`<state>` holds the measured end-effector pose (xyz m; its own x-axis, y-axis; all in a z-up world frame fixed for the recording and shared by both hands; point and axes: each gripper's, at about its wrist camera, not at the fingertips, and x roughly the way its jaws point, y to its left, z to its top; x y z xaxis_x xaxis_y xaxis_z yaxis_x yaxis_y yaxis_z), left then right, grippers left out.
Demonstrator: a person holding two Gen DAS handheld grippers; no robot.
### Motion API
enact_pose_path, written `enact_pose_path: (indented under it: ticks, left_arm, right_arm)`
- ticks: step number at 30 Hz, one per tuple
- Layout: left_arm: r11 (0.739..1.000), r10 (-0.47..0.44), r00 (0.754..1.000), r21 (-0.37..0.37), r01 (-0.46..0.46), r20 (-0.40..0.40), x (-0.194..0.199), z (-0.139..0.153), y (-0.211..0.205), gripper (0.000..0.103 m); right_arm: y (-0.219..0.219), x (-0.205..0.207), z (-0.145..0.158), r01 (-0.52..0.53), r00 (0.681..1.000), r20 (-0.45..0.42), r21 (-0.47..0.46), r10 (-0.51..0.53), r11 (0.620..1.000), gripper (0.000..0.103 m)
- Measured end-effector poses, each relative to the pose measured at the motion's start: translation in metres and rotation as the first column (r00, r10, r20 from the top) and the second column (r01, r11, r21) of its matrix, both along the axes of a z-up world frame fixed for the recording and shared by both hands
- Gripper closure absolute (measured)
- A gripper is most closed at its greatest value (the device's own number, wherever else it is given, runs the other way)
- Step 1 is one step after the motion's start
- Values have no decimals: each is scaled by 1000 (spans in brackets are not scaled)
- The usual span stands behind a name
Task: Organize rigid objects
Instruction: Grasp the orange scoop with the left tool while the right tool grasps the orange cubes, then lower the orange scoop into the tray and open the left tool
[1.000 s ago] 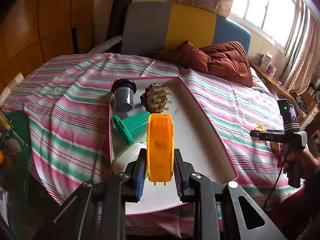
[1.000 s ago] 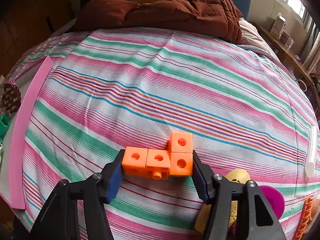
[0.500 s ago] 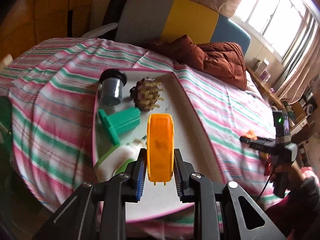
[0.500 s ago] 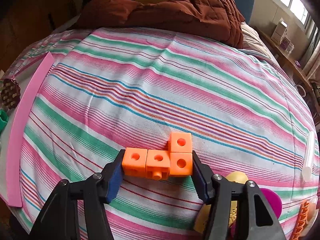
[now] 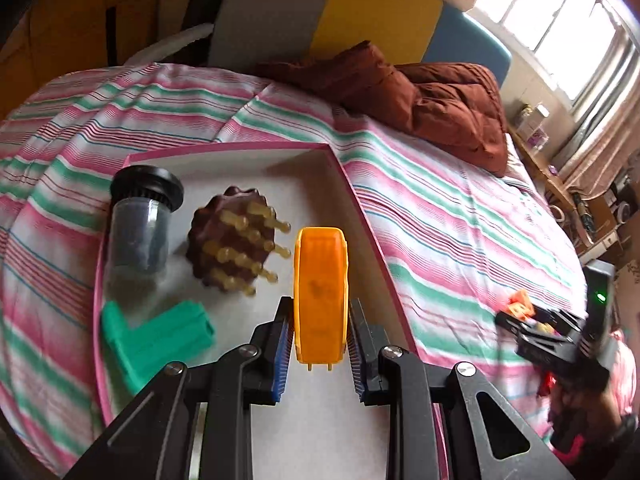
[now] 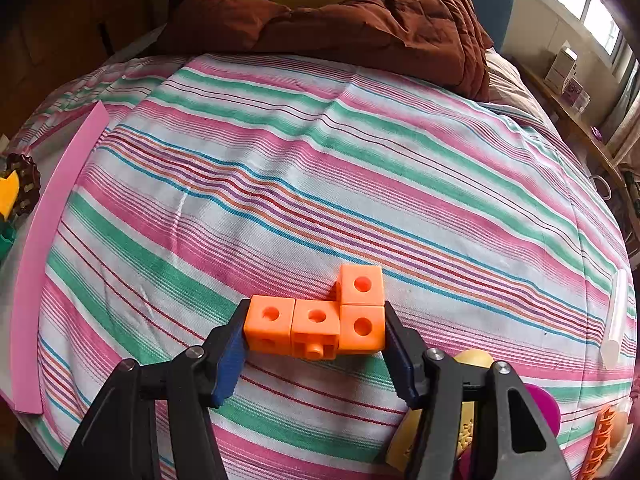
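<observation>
My left gripper [image 5: 320, 334] is clamped on an upright orange plastic piece [image 5: 320, 292], both pads pressed flat to its sides, and it hangs above the white floor of the pink-rimmed tray [image 5: 362, 216]. The tray's right wall runs just beside that piece, and the floor under and ahead of my fingers is bare up to the far wall. The left half is taken: a clear jar with a black cap [image 5: 142, 220] lies at the left rim, a brown spiked brush head [image 5: 234, 246] sits just beside it near the orange piece, and a green plastic block [image 5: 160, 338] lies close to my left finger [image 5: 280, 354]. My right gripper [image 6: 316, 356] is well apart from the tray, over the striped bedspread [image 6: 320, 184], closed on a cluster of orange linking cubes [image 6: 320, 322] — three in a row between the pads, a fourth stacked on the right one. The tray's pink edge [image 6: 48, 240] shows far to its left, with open bedspread between; yellow and purple items sit close behind its right finger [image 6: 400, 356].
</observation>
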<state>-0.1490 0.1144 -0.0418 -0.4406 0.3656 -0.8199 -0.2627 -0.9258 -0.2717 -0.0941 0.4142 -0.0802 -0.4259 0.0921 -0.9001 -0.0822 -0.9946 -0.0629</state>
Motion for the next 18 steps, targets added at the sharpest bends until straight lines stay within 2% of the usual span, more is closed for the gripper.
enact_pose_path:
  ticks: [6, 9, 11, 18]
  left_arm:
    - [999, -19, 1000, -49, 19, 14, -19, -14, 15, 77]
    - [999, -28, 1000, -45, 28, 11, -18, -14, 17, 69]
    - [999, -29, 1000, -47, 28, -10, -12, -9, 15, 64]
    - [999, -6, 997, -49, 2, -82, 25, 10, -3, 60]
  right_arm:
    - [-1, -1, 0, -4, 1000, 1, 4, 4, 1000, 42]
    - [-1, -2, 0, -4, 1000, 0, 3, 4, 1000, 42]
    - [-1, -2, 0, -5, 1000, 0, 2, 5, 1000, 42]
    - [-2, -2, 1, -7, 1000, -1, 8, 7, 1000, 42]
